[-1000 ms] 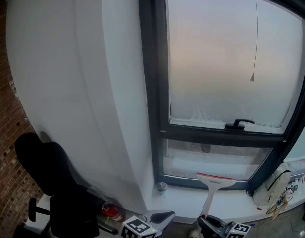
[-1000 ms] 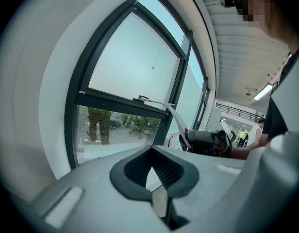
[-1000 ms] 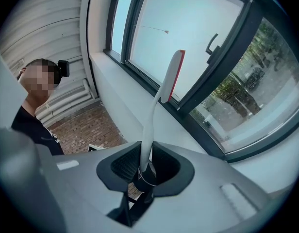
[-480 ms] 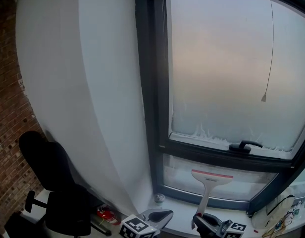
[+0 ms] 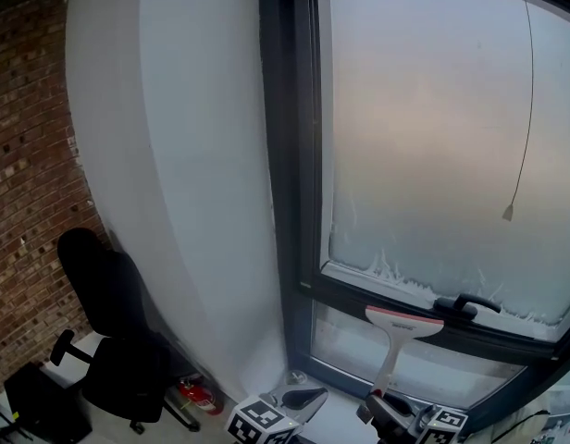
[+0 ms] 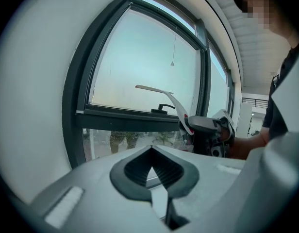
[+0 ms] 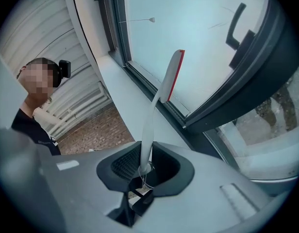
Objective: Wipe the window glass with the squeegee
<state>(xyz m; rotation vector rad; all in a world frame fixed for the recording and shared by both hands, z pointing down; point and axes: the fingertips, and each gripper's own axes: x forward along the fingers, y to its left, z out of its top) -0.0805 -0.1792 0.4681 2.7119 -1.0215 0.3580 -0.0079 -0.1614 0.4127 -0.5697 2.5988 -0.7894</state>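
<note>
A white squeegee point(image 5: 402, 323) with a red-edged blade stands upright in front of the small lower pane, its blade just under the dark crossbar. My right gripper point(image 5: 394, 409) is shut on the lower end of its handle point(image 7: 145, 154). In the right gripper view the blade point(image 7: 172, 74) points toward the window frame, and whether it touches the glass is unclear. My left gripper point(image 5: 300, 400) is low beside it on the left, shut with nothing between its jaws point(image 6: 151, 150). Above them rises the large frosted window glass point(image 5: 433, 137).
A black window handle point(image 5: 465, 304) sits on the crossbar right of the blade. A thin blind cord with a pull point(image 5: 509, 213) hangs before the glass. A white sill point(image 5: 336, 424) runs below. A black office chair point(image 5: 114, 340), a red extinguisher point(image 5: 200, 396) and a brick wall point(image 5: 26, 183) lie left.
The squeegee has risen in my right gripper from the sill to just under the crossbar. The head view has tilted upward. My left gripper stays low.
</note>
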